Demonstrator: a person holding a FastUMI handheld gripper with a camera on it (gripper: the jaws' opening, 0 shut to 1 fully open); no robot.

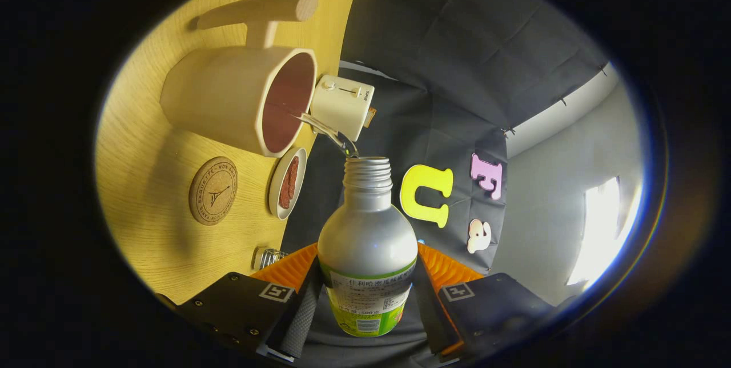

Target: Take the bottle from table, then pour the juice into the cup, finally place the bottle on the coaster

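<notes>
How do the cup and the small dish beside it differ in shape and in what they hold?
The cup is tall, with a long wooden handle; the small dish is shallow and has none. A stream from the bottle, held between the gripper fingers, enters the cup; the dish holds something reddish-brown. Both are pale and stand on the wooden table.

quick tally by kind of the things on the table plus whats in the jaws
bottle, gripped between the jaws of the gripper: 1
cup: 1
coaster: 1
toaster: 1
small dish: 1
bottle cap: 1
total: 6
</notes>
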